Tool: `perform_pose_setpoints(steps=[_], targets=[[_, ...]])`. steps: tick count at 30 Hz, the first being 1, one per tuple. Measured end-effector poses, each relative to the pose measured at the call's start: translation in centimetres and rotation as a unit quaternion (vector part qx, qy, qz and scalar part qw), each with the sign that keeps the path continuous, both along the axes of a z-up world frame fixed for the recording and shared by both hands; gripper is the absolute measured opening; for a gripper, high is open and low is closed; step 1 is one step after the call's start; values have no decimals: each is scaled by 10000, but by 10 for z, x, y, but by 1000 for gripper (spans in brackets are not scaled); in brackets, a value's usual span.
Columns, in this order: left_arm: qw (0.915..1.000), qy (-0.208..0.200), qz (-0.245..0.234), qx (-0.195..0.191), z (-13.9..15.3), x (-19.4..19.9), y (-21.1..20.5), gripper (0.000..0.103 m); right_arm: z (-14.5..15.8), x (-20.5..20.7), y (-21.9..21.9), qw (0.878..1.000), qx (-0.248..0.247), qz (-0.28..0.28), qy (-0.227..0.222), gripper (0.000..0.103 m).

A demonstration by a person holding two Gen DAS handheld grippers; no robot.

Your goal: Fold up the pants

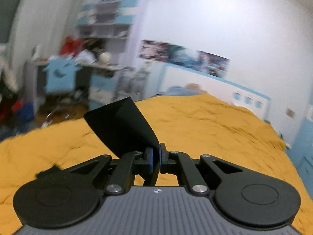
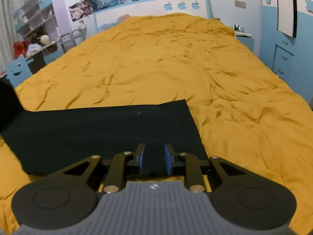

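The black pants [image 2: 101,131] lie flat on the yellow bedspread [image 2: 176,62] in the right wrist view, spread from the left edge to just right of centre. My right gripper [image 2: 154,159] hovers over their near edge with its jaws apart and black cloth between the blue pads [image 2: 168,161]. In the left wrist view my left gripper [image 1: 156,157] is shut on an end of the black pants [image 1: 123,125] and holds it lifted above the bedspread [image 1: 205,121], the cloth fanning up and to the left.
A blue and white headboard [image 2: 152,7] stands at the far end of the bed. Blue drawers [image 2: 283,60] and a wardrobe are to the right. Cluttered shelves [image 2: 35,25], a desk and a blue chair [image 2: 18,71] are to the left.
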State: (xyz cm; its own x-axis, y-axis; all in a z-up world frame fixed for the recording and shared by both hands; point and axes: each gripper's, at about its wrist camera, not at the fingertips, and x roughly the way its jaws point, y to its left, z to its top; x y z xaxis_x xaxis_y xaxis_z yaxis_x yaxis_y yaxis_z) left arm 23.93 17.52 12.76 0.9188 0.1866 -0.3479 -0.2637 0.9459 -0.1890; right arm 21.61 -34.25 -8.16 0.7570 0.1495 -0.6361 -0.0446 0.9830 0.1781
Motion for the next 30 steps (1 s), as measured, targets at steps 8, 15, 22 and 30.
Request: perform_pose_setpoints(steps=[8,15,22,30], targets=[[9800,184,-1195,1580,-19,0,-178,5,1,-25,-21,9984,553,-15,-145,19],[9213,1138,-2325,2903,-139,-16,-304,5,-1,-37,-32,9963,834,81,-171,19],[8864,2278,-3355,2233,-214,-23,-318,16,-7,-41,-36,9954,950,142,-49,19],[9037,2185,-3649,498,-188,-32,-268,32,-12,-14,-18,9833,1723,555,192,26]])
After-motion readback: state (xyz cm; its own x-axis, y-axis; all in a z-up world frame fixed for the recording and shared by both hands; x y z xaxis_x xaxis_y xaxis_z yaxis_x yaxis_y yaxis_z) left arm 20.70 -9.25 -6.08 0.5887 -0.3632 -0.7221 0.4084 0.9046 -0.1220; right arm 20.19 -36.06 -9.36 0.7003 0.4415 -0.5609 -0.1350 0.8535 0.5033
